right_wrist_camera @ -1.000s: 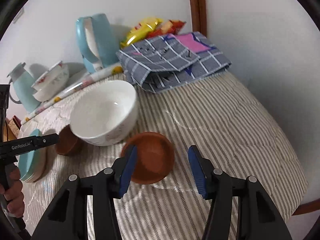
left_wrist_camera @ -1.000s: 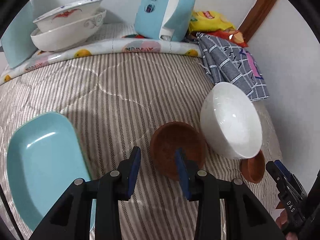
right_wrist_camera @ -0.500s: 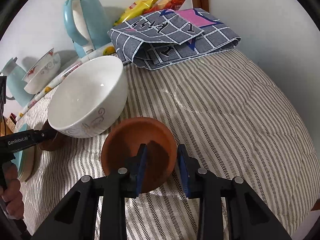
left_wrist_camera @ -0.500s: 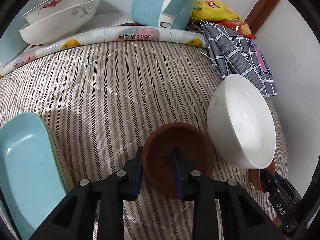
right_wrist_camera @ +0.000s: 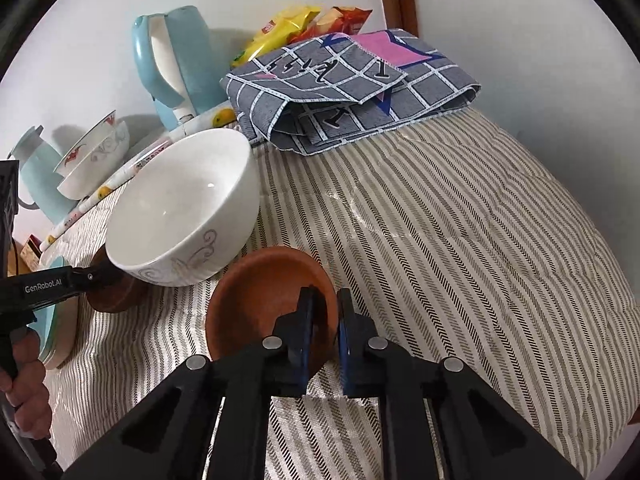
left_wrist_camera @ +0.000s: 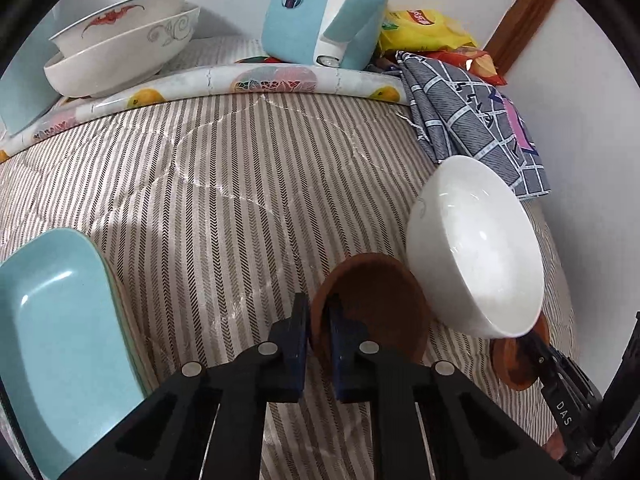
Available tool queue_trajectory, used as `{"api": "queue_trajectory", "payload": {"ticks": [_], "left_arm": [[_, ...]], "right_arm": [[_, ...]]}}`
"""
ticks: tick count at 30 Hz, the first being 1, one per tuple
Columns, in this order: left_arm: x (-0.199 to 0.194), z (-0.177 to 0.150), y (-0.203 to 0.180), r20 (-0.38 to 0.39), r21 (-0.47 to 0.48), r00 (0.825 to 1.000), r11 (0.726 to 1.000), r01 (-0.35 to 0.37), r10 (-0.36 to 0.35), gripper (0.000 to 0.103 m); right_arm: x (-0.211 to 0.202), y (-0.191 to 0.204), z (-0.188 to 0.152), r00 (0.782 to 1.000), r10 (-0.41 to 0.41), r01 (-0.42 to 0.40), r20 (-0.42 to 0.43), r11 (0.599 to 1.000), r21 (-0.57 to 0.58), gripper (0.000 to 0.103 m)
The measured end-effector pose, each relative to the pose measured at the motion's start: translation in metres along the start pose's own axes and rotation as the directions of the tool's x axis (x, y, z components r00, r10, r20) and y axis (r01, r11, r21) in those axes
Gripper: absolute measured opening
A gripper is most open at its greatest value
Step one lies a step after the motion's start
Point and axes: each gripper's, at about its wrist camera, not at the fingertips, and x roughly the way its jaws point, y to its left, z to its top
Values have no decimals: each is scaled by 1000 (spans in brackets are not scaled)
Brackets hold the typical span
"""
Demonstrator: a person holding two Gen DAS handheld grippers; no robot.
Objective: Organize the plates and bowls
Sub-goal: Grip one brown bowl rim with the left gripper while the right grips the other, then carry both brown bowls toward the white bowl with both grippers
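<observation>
The left tool (left_wrist_camera: 318,334) pinched the near rim of a brown bowl (left_wrist_camera: 380,300), one finger outside, one inside. The right tool (right_wrist_camera: 324,322) was closing on the rim of a second brown bowl (right_wrist_camera: 260,300), its wall between the pads. Both bowls sat on the striped surface (right_wrist_camera: 460,240), either side of a tilted white bowl (right_wrist_camera: 180,204) that leaned on them. The left tool's side read "GenRobot.AI", the right's "DAS"; a yellow bag's (left_wrist_camera: 420,30) label was unreadable. A teal plate (left_wrist_camera: 52,320) lay left; open cloth stretched ahead toward the wall.
</observation>
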Motion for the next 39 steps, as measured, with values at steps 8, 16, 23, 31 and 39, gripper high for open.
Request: {"api": "queue_trajectory", "payload": {"ticks": [8,16,23,31,39], "left_arm": [[-19,-12,-9,17,22,1000,999,24,-25,9],[-49,-19,-12,59,34,998,999,32,-33,9],[-79,-20,-10,107,41,994,999,18,-23,9],[-113,-22,-7,166,52,986,999,8,-17,9],[-138,-24,-4,201,61,979,998,26,-38,9]], "right_arm": [[-17,1,-5,1000,6,-6,19,1000,10,9],[-44,-1,-9,999,-3,1,53,1000,25,9],[-71,3,-4,996,-17,15,89,1000,18,9],[-104,12,1,990,-23,20,143,1000,22,9],[-129,26,5,983,-32,30,183,999,15,9]]}}
